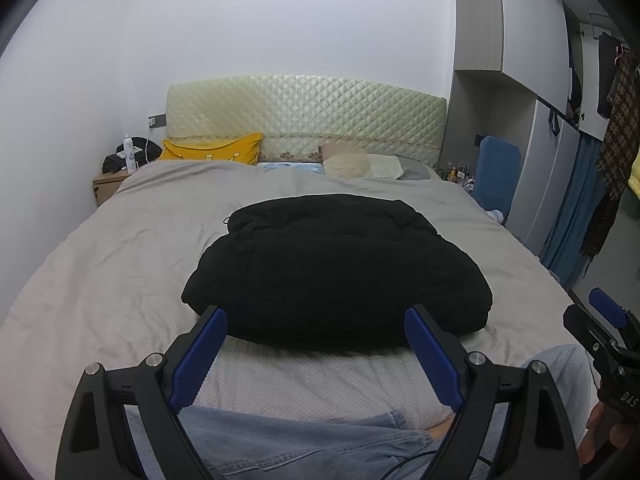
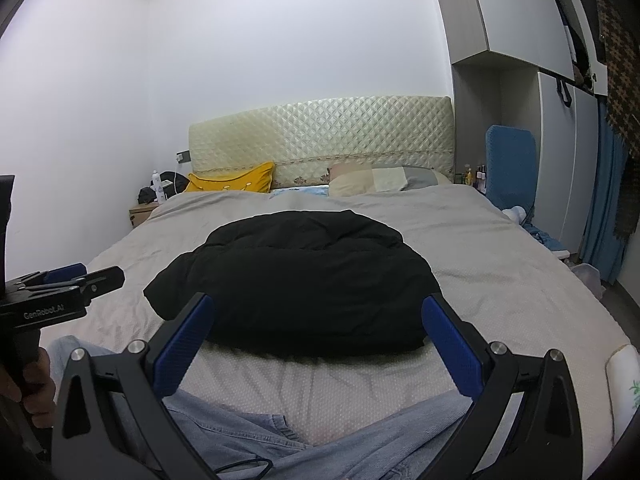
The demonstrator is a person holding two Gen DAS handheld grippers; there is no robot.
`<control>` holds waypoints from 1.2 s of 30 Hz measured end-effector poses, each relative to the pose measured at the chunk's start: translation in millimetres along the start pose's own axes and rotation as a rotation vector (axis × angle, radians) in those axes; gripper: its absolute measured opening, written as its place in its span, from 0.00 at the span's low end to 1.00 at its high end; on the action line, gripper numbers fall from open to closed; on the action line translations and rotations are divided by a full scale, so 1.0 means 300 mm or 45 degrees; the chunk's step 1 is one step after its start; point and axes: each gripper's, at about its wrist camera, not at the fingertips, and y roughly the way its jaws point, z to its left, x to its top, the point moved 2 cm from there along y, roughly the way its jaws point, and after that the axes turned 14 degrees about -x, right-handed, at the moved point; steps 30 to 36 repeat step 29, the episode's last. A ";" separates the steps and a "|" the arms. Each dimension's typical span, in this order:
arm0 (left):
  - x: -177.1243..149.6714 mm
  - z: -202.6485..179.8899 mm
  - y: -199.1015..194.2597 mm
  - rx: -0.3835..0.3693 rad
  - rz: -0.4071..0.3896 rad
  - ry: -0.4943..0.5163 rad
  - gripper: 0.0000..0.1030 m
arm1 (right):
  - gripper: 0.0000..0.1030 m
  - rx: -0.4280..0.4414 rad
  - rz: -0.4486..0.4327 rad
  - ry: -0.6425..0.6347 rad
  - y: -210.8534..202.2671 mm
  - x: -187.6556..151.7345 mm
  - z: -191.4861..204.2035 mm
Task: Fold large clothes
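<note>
A black padded garment [image 1: 336,268] lies folded into a thick bundle on the grey bedspread [image 1: 120,248]; it also shows in the right wrist view [image 2: 296,280]. My left gripper [image 1: 316,320] is open and empty, held back from the bundle's near edge. My right gripper [image 2: 318,308] is open and empty, also just short of the near edge. The right gripper shows at the right edge of the left wrist view [image 1: 608,332], and the left gripper at the left edge of the right wrist view [image 2: 64,280].
The person's legs in light jeans [image 1: 304,440] are below the grippers. A yellow pillow [image 1: 216,150], beige pillows [image 1: 360,164] and a quilted headboard [image 1: 304,112] are at the far end. A nightstand [image 1: 110,184] stands left, wardrobes and hanging clothes [image 1: 616,128] right.
</note>
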 end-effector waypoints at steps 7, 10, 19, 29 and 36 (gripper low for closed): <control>-0.009 -0.003 -0.014 -0.010 -0.007 0.003 0.88 | 1.00 0.005 -0.006 -0.007 -0.006 0.002 0.010; -0.007 0.000 -0.016 -0.013 -0.007 -0.002 0.88 | 1.00 0.006 0.001 -0.002 -0.004 0.000 0.009; -0.004 0.004 -0.014 -0.017 -0.008 0.002 0.88 | 1.00 -0.003 -0.001 -0.005 -0.002 -0.005 0.013; -0.001 -0.016 -0.017 0.005 -0.017 0.040 0.88 | 1.00 0.000 -0.005 -0.005 -0.004 -0.011 0.026; -0.001 -0.016 -0.017 0.005 -0.017 0.040 0.88 | 1.00 0.000 -0.005 -0.005 -0.004 -0.011 0.026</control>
